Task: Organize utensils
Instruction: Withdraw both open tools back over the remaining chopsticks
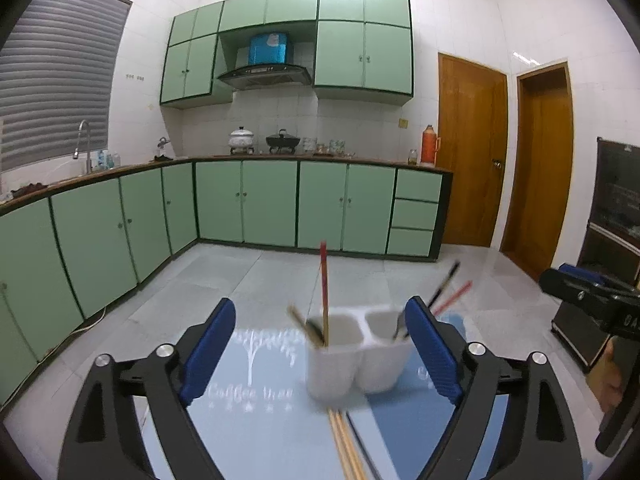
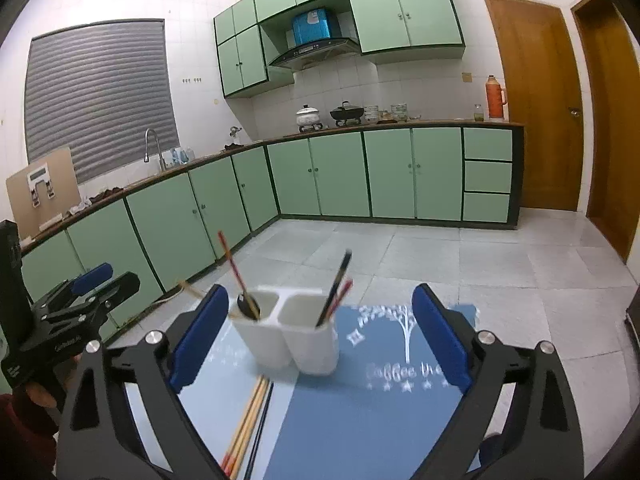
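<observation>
Left wrist view. Kitchen with pale green cabinets [image 1: 244, 200], white tiled walls, grey tiled floor, two brown doors at the right, a shuttered window at the left. In front, a table [image 1: 256, 412] under two blue placemats. White two-compartment utensil holder [image 1: 352, 352] upright on the table, blurred, standing across the seam of the mats. Left compartment: a red chopstick [image 1: 323, 280] nearly upright, plus a wooden and a dark one leaning left. Right compartment: a black and a red chopstick [image 1: 450, 300] leaning right. Loose wooden chopsticks [image 1: 346, 440] flat on the table just in front of the holder. Left tongs [image 1: 322, 344] spread wide, blue pads either side of the holder, not pressing on it; nothing pinched. Right tongs [image 1: 580, 292] seen at the right edge, from the side.

Right wrist view. Same kitchen, sink and tap at the left, orange thermos on the far counter. Holder [image 2: 296, 340] upright on the table [image 2: 360, 420], left of centre between the pads. Wooden chopsticks [image 2: 250, 420] and a black pair [image 2: 262, 424] flat in front of it. Right tongs [image 2: 320, 336] spread wide, empty, clear of the holder. Left tongs [image 2: 86, 284] at the left edge, held by a hand [image 2: 40, 394] with a dark red sleeve.
</observation>
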Motion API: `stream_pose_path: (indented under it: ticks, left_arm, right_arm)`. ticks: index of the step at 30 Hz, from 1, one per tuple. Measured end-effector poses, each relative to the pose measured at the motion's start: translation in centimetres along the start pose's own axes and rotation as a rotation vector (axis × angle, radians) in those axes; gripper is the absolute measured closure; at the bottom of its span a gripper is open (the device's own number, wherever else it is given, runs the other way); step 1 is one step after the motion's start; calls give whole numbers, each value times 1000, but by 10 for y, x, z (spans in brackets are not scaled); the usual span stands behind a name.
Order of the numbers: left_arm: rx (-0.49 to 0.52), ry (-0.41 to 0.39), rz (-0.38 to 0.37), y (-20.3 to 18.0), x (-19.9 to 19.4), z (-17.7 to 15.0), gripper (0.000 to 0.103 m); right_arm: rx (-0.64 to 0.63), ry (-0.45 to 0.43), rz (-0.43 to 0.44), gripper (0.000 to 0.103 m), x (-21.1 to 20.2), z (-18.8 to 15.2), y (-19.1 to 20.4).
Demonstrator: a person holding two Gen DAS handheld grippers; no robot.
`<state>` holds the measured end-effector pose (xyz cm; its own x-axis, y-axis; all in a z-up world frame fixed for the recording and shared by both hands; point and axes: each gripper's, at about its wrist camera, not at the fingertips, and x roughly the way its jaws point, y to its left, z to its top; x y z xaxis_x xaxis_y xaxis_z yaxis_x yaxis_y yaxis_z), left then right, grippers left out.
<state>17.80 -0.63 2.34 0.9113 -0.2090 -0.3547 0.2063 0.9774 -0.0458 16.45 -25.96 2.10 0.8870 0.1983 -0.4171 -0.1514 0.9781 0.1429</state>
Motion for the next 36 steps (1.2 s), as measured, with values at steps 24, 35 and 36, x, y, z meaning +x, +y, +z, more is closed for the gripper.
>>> stream_pose_path:
  ticks: [24, 35, 36]
  left_arm:
    - [26, 261, 83, 20, -27, -173, 16]
    - [16, 303, 96, 32, -37, -193, 16]
    - [11, 304, 98, 34, -37, -194, 16]
  right_arm:
    - [31, 180, -36, 9, -2, -178, 41]
    - [-23, 287, 17, 28, 5, -224, 85]
    - [-25, 286, 15, 31, 5, -226, 87]
